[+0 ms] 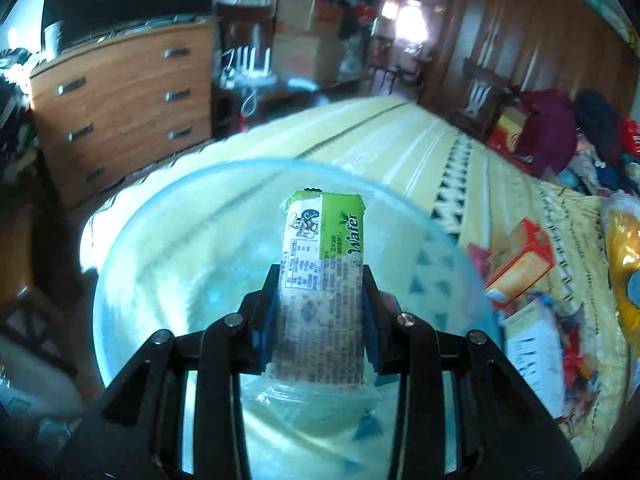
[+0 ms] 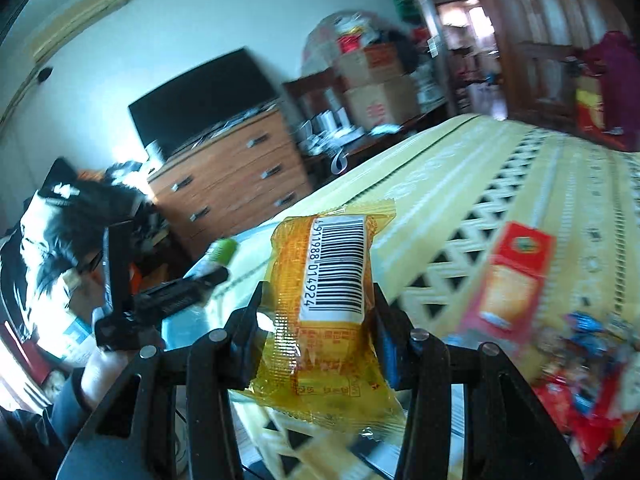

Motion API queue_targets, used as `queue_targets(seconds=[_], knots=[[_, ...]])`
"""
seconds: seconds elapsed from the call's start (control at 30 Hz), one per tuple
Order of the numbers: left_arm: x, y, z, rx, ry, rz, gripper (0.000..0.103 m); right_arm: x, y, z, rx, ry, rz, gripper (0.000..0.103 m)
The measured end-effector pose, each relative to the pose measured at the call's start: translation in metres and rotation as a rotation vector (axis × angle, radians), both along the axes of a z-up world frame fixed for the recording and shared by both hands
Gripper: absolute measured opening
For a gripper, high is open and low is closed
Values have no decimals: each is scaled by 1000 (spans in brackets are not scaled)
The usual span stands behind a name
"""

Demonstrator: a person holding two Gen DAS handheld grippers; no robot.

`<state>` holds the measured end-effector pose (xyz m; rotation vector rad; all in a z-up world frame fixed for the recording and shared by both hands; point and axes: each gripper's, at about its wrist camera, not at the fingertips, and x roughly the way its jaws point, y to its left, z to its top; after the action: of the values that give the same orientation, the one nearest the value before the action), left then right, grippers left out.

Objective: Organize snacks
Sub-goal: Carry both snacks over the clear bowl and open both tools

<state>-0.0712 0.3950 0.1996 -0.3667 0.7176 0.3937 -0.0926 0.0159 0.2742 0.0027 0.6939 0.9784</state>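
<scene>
Daylight blows out the doorway (image 1: 404, 20) at one o'clock in the left view. Motion blur smears the clear bowl (image 1: 168, 216) there and the snack pile (image 2: 580, 364) at four o'clock in the right view. Fisheye bends both edges, corners black.

bed (image 1: 400, 144) with snack pile (image 2: 576, 364)

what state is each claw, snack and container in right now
left claw: shut on green wafer pack
green wafer pack: held, above the bowl
clear round plastic bowl: on the bed, upright
right claw: shut on yellow snack pouch
yellow snack pouch: held, sealed
red cracker box: lying on the bed
</scene>
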Motion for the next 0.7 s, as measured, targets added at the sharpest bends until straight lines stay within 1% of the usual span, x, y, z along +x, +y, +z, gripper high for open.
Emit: queue_targets(seconds=[0.07,0.17,0.27,0.5,0.7], knots=[[-1,1,-8,-4,21,6,36,-1,29,-10,-28,13,34,50],[-8,11,-14,-18,29,5,36,-2,65,-24,-65,28,74,50],[-13,17,-17,-29,29,3,36,-3,82,-35,-84,33,90,50],[-13,25,-17,-43,15,-11,36,1,90,-47,-107,42,91,50],[-13,25,-16,-46,17,-11,36,3,89,-46,-109,47,89,50]])
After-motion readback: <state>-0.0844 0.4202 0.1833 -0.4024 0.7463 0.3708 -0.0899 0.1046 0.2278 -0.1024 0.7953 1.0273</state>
